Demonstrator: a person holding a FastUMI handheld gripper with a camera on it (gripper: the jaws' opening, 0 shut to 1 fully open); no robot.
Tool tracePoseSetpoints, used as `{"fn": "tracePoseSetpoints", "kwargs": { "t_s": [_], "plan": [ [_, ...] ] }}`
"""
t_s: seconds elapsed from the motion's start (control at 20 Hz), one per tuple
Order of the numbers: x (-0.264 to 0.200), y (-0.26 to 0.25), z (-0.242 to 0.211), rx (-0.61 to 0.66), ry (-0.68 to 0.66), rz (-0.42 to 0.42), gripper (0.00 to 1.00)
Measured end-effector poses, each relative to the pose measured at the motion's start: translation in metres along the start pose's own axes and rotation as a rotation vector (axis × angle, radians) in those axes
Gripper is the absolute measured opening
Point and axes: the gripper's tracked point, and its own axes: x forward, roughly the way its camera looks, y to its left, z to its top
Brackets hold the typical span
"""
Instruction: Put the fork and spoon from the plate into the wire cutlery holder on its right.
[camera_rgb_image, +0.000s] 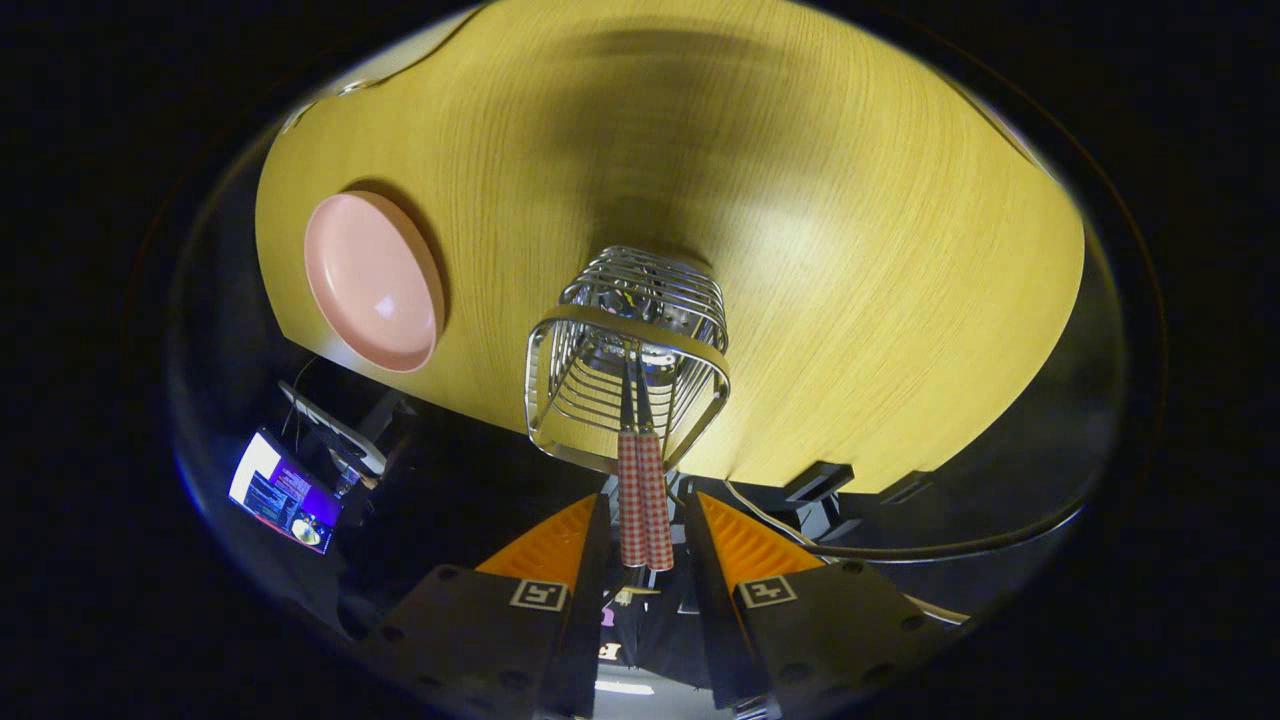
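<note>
Tongs (655, 545) hang open above the desk (850, 250), fingers flanking two checked handles (644, 500) without pressing them. Left sits the plate (372, 282), bare. Handles run straight down into the holder (628, 350) just ahead: both pieces look delivered.

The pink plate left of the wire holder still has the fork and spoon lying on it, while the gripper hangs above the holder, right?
Not quite. In the gripper view the pink plate is bare. Two checked handles stand in the wire holder, rising between the fingers of the gripper, which look open around them. The plate does sit left of the holder, on the wooden table.
</note>
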Motion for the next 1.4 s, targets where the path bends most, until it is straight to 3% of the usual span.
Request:
{"fn": "tracePoseSetpoints", "kwargs": {
  "t_s": [0.05,0.15,0.2,0.25,0.5,0.8,1.0,1.1,1.3,1.4],
  "plan": [
    [-0.003,0.003,0.002,-0.005,-0.052,0.022,0.48],
    [-0.010,0.010,0.003,-0.011,-0.165,0.056,0.67],
    [-0.009,0.013,0.005,-0.012,-0.219,0.070,0.89],
    [-0.012,0.017,0.003,-0.014,-0.276,0.086,0.93],
    [-0.036,0.024,-0.004,0.016,-0.585,0.116,1.00],
    [-0.086,0.035,-0.020,0.094,-1.028,0.104,1.00],
    [-0.124,0.055,-0.034,0.038,-1.250,0.136,1.00],
    [-0.140,0.056,-0.041,-0.005,-1.350,0.112,1.00],
    [-0.163,0.044,-0.051,-0.099,-1.509,-0.038,1.00],
    [-0.166,0.044,-0.060,-0.130,-1.554,-0.066,1.00]
  ]
}}
